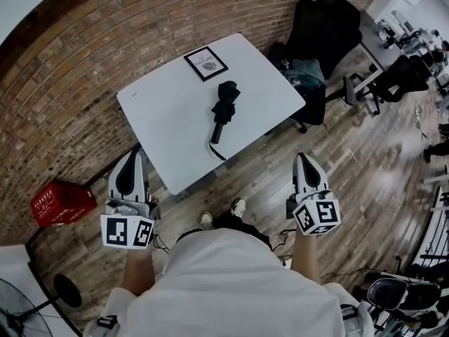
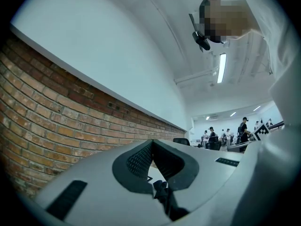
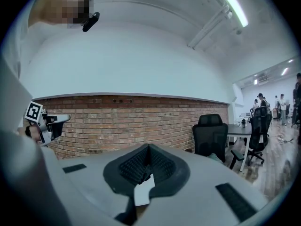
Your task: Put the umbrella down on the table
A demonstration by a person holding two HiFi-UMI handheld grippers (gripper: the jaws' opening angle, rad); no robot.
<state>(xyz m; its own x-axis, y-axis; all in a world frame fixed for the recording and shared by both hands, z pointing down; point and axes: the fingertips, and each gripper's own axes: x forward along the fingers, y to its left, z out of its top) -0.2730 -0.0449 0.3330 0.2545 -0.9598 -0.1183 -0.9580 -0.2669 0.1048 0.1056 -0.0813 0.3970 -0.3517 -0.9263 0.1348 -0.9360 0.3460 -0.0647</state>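
A folded black umbrella (image 1: 223,107) lies on the white table (image 1: 168,111), its handle and strap pointing toward the near edge. Neither gripper touches it. My left gripper (image 1: 132,157) hangs off the table's near left corner with its jaws closed together and empty. Right of the table, over the wooden floor, my right gripper (image 1: 304,160) is also shut on nothing. In the left gripper view the closed pads (image 2: 141,159) meet at a point, and the umbrella (image 2: 162,192) shows through the gap beneath them. The right gripper view shows its pads (image 3: 136,166) meeting likewise.
A framed picture (image 1: 206,63) lies at the table's far edge. A black office chair (image 1: 324,27) with a bag (image 1: 306,72) stands right of the table. A red crate (image 1: 62,203) sits on the floor at left, a fan (image 1: 21,307) at lower left. A brick wall (image 1: 63,83) runs behind.
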